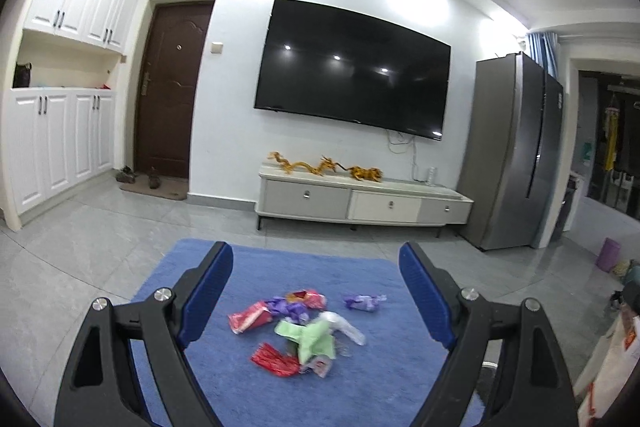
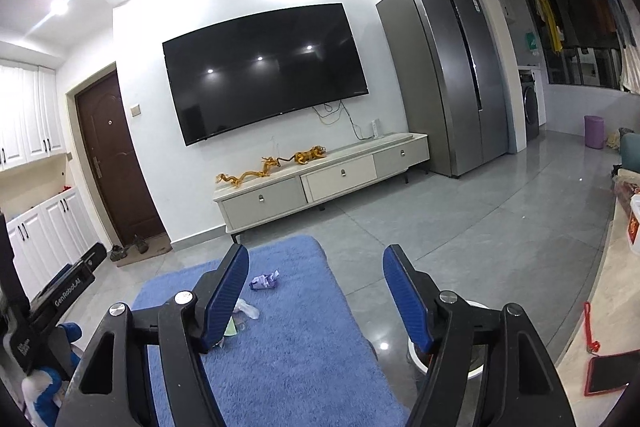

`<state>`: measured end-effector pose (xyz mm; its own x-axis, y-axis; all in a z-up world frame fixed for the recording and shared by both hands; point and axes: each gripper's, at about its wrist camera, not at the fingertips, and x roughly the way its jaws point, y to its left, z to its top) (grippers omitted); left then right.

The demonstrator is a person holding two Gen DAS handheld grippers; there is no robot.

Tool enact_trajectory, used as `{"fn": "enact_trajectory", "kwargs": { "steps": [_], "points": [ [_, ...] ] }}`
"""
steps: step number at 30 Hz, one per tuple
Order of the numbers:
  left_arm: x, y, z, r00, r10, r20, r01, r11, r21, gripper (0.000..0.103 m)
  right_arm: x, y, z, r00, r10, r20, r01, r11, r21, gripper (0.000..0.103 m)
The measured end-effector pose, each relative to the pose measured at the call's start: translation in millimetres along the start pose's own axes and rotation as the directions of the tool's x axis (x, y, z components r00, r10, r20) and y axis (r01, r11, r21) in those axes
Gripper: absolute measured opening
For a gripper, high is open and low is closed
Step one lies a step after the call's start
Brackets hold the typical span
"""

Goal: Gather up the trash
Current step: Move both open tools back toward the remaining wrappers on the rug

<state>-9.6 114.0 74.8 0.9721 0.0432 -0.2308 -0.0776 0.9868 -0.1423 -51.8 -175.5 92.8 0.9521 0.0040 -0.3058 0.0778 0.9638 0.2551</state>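
Here, crinkly foil wrappers [image 1: 296, 331] litter a fuzzy blue rug [image 1: 360, 379].

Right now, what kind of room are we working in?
Most likely a home living room: a wall-mounted TV above a low drawer cabinet, a brown entry door, and a blue rug with scattered wrappers on a tiled floor.

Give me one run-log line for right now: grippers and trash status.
left gripper: open, empty | right gripper: open, empty | wrapper pile: on blue rug, untouched | purple wrapper: apart from pile
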Motion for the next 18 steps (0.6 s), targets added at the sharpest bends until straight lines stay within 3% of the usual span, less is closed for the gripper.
{"fn": "enact_trajectory", "kwargs": {
  "steps": [5, 12, 18],
  "points": [
    [18.4, 24.4, -6.6, 0.998, 0.036, -0.047, -0.035, 0.999, 0.012, 0.085, 26.0, -8.5, -0.9, 1.0, 0.025, -0.017, -0.025, 0.999, 0.043, 0.068],
    [37.8, 81.2, -21.4, 0.99, 0.098, -0.102, -0.098, 0.995, 0.0, 0.085, 64.8, 2.3, -6.6, 0.994, 0.09, -0.056, -0.089, 0.996, 0.014, 0.068],
    [62.3, 101.7, -45.7, 0.982, 0.032, -0.184, -0.036, 0.999, -0.017, 0.085, 108.7, 11.1, -21.4, 0.98, 0.152, -0.13, -0.155, 0.988, -0.014, 0.068]
  ]
}}
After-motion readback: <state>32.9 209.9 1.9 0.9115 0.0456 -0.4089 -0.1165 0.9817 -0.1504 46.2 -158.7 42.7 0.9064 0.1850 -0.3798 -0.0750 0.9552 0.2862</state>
